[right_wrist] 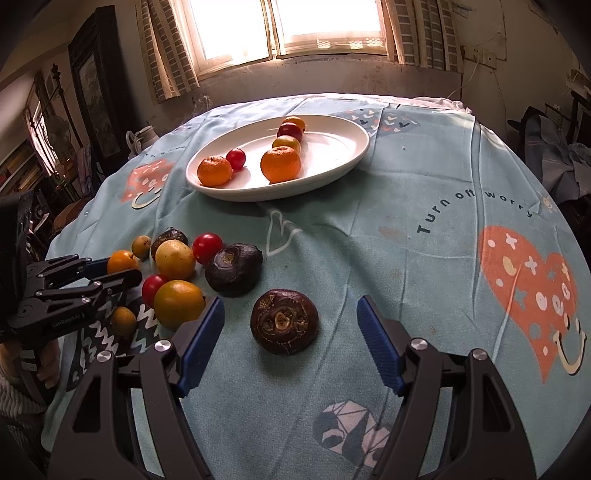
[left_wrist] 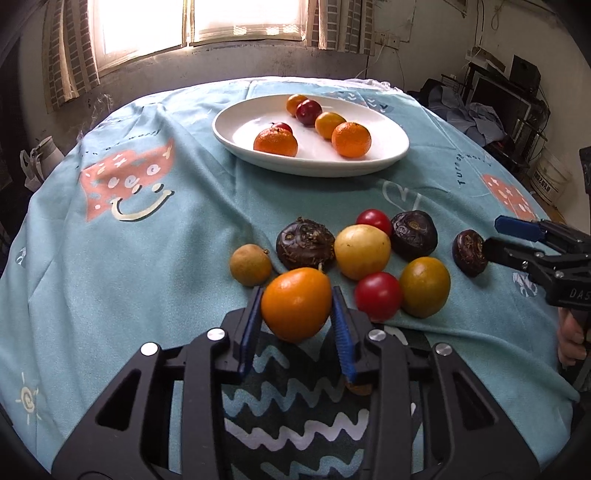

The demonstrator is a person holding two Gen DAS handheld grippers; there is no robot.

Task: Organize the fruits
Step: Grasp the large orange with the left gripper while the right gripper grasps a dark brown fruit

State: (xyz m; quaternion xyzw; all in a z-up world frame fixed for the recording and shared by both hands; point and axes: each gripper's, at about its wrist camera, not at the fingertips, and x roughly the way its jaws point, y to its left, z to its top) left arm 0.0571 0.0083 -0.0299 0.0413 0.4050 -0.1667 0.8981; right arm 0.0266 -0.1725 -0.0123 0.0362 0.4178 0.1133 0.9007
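- Gripping an orange kumquat-like fruit point(left_wrist: 296, 303), the left gripper point(left_wrist: 297, 306) has its blue pads pressed on both flanks of it, at the near edge of the loose fruit cluster.
- The right gripper point(right_wrist: 290, 317) stands wide apart; a dark brown water chestnut point(right_wrist: 284, 321) lies on the cloth between its fingers, touched by neither pad.
- Just beyond the held fruit lie a small tan longan point(left_wrist: 250, 264), a big dark chestnut point(left_wrist: 306, 243), a pale yellow fruit point(left_wrist: 362, 252), two red cherry tomatoes point(left_wrist: 378, 296) and a greenish-orange fruit point(left_wrist: 424, 287), several touching one another.
- Whether the held fruit is lifted off the cloth or resting on it cannot be told.
- A second small tan fruit point(right_wrist: 123, 320) is half hidden behind the left gripper in the right wrist view.
- Only fingertips of the person's hand point(left_wrist: 570, 338) show at the frame edge.
- Farther off, a white oval plate point(left_wrist: 236, 127) carries six small fruits: mandarins, kumquats and red ones.
- Everything sits on a light blue printed tablecloth point(left_wrist: 147, 258) over a round table.
- Behind it, a bright curtained window point(left_wrist: 199, 22) and a cluttered wall.
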